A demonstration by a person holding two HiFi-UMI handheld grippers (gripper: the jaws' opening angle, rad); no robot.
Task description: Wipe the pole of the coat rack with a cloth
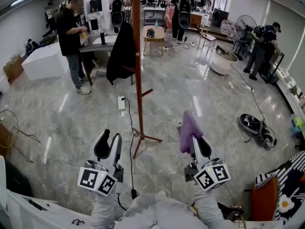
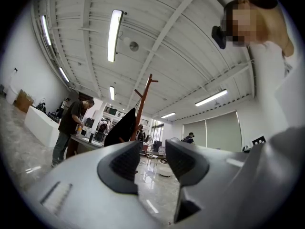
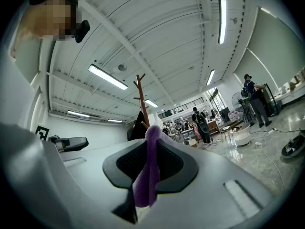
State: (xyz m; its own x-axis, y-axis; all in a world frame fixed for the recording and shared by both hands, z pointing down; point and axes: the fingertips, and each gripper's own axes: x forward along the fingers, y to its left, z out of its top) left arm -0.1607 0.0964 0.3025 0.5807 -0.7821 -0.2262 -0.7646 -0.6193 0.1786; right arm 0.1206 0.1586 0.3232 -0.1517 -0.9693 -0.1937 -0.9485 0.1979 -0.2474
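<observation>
The coat rack's reddish-brown pole (image 1: 137, 66) stands on the marble floor ahead of me, with a black coat (image 1: 121, 51) hanging on its left side. In the left gripper view the pole (image 2: 142, 106) rises beyond the jaws; in the right gripper view the pole (image 3: 141, 106) shows behind the cloth. My right gripper (image 1: 194, 142) is shut on a purple cloth (image 1: 189, 131), which sticks up between its jaws (image 3: 150, 161). It is to the right of the pole and short of it. My left gripper (image 1: 108, 144) is open and holds nothing, just left of the rack's feet.
A white power strip (image 1: 121, 103) and black cable (image 1: 130, 128) lie by the rack's base. People stand at tables at the back. A black bag (image 1: 257, 128) and cords lie on the floor to the right, a wire basket (image 1: 9, 128) at left.
</observation>
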